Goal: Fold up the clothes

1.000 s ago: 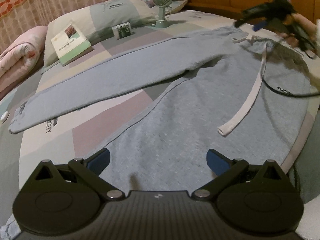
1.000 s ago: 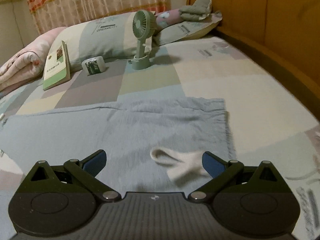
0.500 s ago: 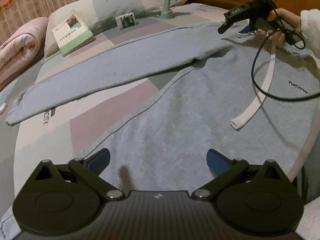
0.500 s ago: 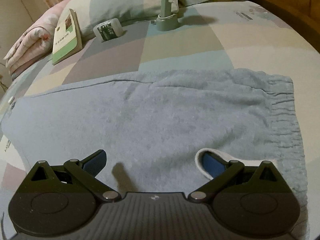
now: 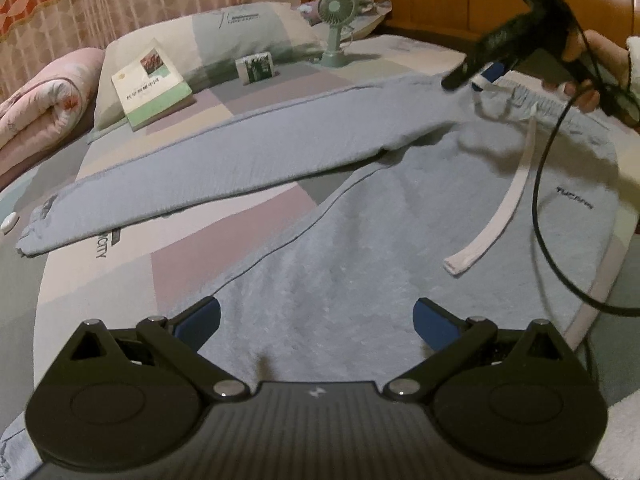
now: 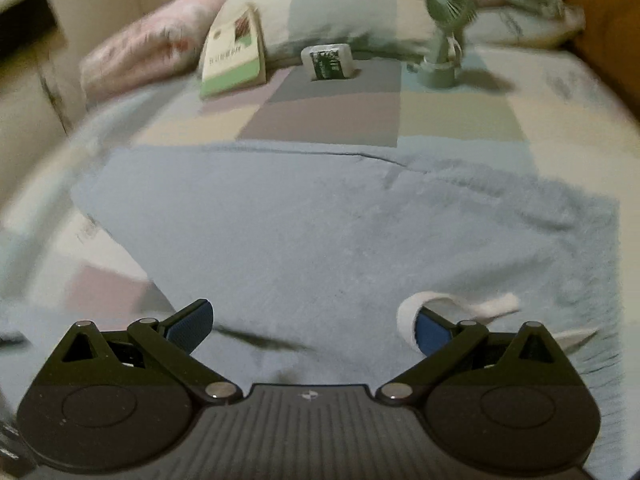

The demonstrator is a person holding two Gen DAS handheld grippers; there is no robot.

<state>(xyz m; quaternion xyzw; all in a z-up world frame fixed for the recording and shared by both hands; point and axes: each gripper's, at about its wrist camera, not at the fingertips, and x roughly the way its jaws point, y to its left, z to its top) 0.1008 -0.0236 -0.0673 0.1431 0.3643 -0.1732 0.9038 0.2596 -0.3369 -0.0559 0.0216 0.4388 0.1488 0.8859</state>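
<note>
The grey sweatpants (image 5: 360,216) lie spread on the bed (image 5: 100,280), legs splayed apart: one leg runs away toward the book (image 5: 154,84) and pillow (image 5: 240,40), the other comes down under the left gripper (image 5: 316,320). Over the last second the right gripper (image 6: 312,326) has swung across the waistband (image 5: 532,100) end; its own view is smeared with motion and now looks along the far leg instead of at the waistband edge. In the left wrist view it hangs just above the cloth by the waist, held by a hand (image 5: 588,64), with its cable (image 5: 540,208) looping over the pants. Its jaws stand wide apart and grip nothing, though the white drawstring (image 6: 440,304) loop lies right against the right-hand finger. The left gripper has barely shifted and hovers over the near leg, its jaws likewise spread and empty. No fold has been started; the shift suggests the right gripper is picking a spot at the waist to seize, probably so one leg can be brought over the other. The loose drawstring could get pinched along with the cloth. The small fan (image 5: 336,24) stands well clear.
</note>
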